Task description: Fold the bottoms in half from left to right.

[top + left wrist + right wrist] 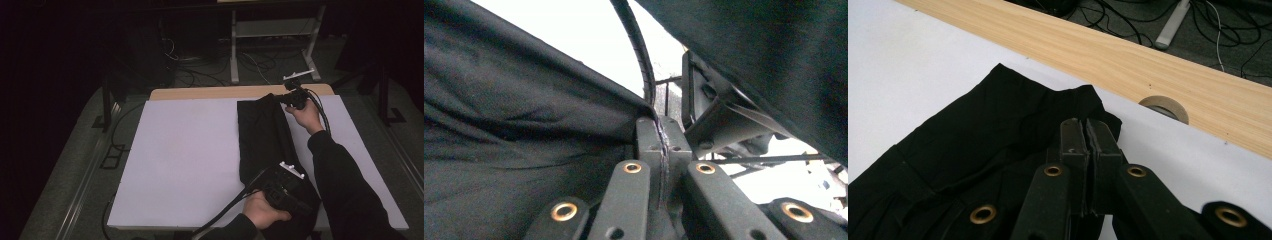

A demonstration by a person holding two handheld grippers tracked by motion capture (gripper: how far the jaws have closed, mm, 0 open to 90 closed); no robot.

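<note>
A long black cloth garment is laid flat on the right half of the white sheet that covers the wooden table; it is stretched from the far edge down to the near edge. The far end of the garment is pinched by the right gripper, which is held in a hand near the back of the table; in the right gripper view, the two black jaws are seen pressed together on a fold of the cloth at its far corner, just beside a round hole in the wood. The near end is held by the left gripper, low at the front edge; in the left gripper view, its jaws are squeezed tight on an edge of the dark cloth, which is pulled up in front of the camera; a black cable is seen running past above the jaws.
</note>
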